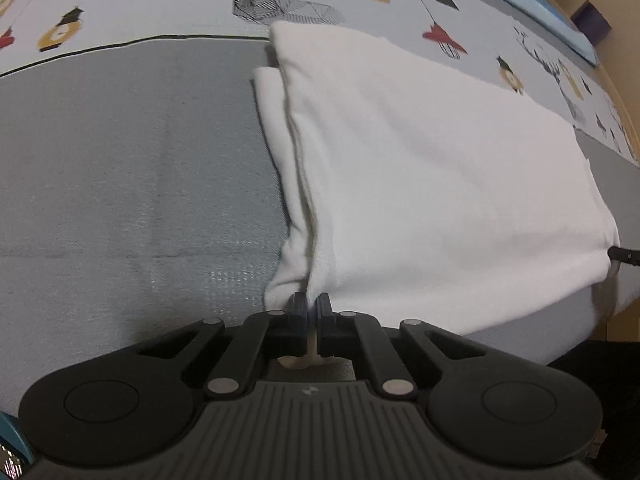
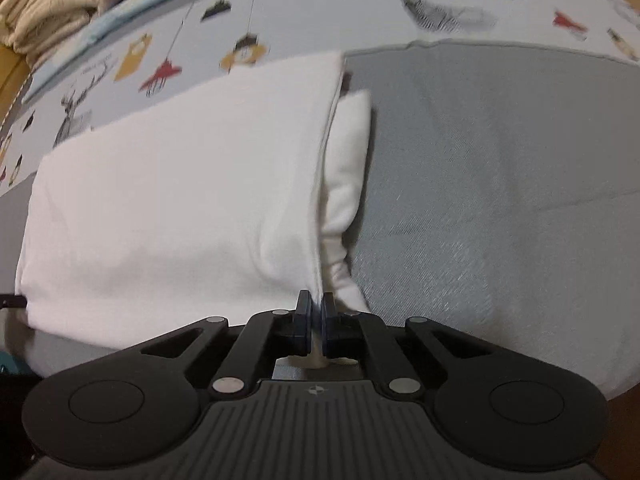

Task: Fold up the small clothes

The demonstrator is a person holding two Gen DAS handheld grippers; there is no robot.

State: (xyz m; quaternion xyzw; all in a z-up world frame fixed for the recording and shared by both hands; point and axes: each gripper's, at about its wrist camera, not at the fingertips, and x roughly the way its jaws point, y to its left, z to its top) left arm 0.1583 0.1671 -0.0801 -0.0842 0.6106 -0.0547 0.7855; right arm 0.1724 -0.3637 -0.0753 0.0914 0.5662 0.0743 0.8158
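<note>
A white garment (image 1: pixel 420 168) lies folded on the grey cover, its layered edge running away from the camera. My left gripper (image 1: pixel 311 304) is shut on the near left corner of that garment, with white cloth pinched between the dark pads. In the right wrist view the same white garment (image 2: pixel 180 200) fills the left half, a folded-under flap showing along its right edge. My right gripper (image 2: pixel 316 303) is shut on the near right corner, cloth squeezed between its pads. A dark tip of the other gripper (image 1: pixel 624 255) pokes in at the garment's far corner.
The bed cover (image 1: pixel 120 180) is plain grey nearby and printed with deer and lanterns farther back. A stack of beige clothes (image 2: pixel 52 0) sits at the upper left in the right wrist view. A blue board edge (image 1: pixel 532 4) and a purple box (image 1: pixel 592 24) lie beyond the bed.
</note>
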